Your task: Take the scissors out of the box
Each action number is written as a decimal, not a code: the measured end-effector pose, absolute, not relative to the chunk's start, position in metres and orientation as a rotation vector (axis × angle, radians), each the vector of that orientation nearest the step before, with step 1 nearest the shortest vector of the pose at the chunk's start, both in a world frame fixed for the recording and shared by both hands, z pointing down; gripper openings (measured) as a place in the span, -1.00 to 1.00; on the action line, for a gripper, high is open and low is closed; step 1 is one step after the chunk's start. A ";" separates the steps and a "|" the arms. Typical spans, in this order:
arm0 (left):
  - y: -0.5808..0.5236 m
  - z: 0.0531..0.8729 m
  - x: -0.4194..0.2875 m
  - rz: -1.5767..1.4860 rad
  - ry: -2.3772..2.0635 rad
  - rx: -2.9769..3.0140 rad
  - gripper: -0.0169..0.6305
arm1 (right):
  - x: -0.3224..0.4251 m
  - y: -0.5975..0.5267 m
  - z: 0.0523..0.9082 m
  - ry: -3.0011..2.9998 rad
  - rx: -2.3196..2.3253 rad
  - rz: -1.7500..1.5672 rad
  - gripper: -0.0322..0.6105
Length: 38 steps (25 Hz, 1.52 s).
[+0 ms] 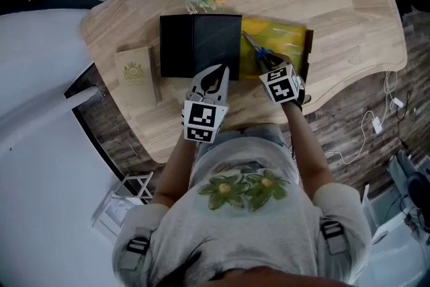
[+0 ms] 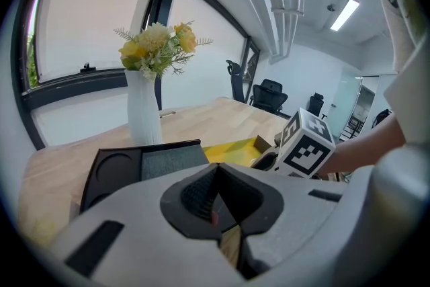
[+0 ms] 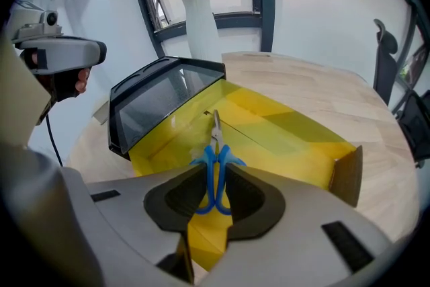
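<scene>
- Over a pale wooden surface (image 1: 349,17), the person's forearms reach forward side by side, both tools close to the near edge.
- Right tool (image 3: 215,179) points into the yellow box (image 3: 295,134), its jaws clamped on the blue handles of the scissors (image 3: 216,143). The blades lie against the yellow lining, pointing away.
- Left tool (image 2: 216,201) hovers at the front edge of the black lid (image 2: 144,165), jaws together with nothing between them.
- Opened flat, the lid lies left of the yellow box. A small tan box (image 1: 136,70) sits further left, and a white vase of yellow flowers (image 2: 144,114) stands behind the lid.
- Large windows (image 2: 87,23) and office chairs (image 2: 269,94) show beyond.
- Bare wood spreads to the right and behind the box. Dark plank floor (image 1: 349,124) with white cables (image 1: 373,124) lies past the curved edge, and what may be a white wire rack (image 1: 127,201) stands at lower left.
</scene>
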State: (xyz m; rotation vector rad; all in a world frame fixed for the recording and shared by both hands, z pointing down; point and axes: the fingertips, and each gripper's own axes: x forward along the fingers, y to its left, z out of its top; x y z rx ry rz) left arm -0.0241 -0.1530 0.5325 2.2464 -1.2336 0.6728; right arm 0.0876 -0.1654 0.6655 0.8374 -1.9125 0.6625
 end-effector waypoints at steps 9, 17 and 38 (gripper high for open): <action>-0.146 0.522 -0.024 0.667 -1.242 2.261 -0.93 | 0.089 -0.167 0.647 -1.947 0.881 0.640 -0.64; -0.138 0.515 -0.024 0.680 -1.243 2.275 -0.93 | 0.094 -0.167 0.633 -1.959 0.913 0.619 -0.64; -0.123 0.496 -0.008 0.675 -1.236 2.346 -0.93 | 0.103 -0.165 0.576 -2.053 0.993 0.565 -0.64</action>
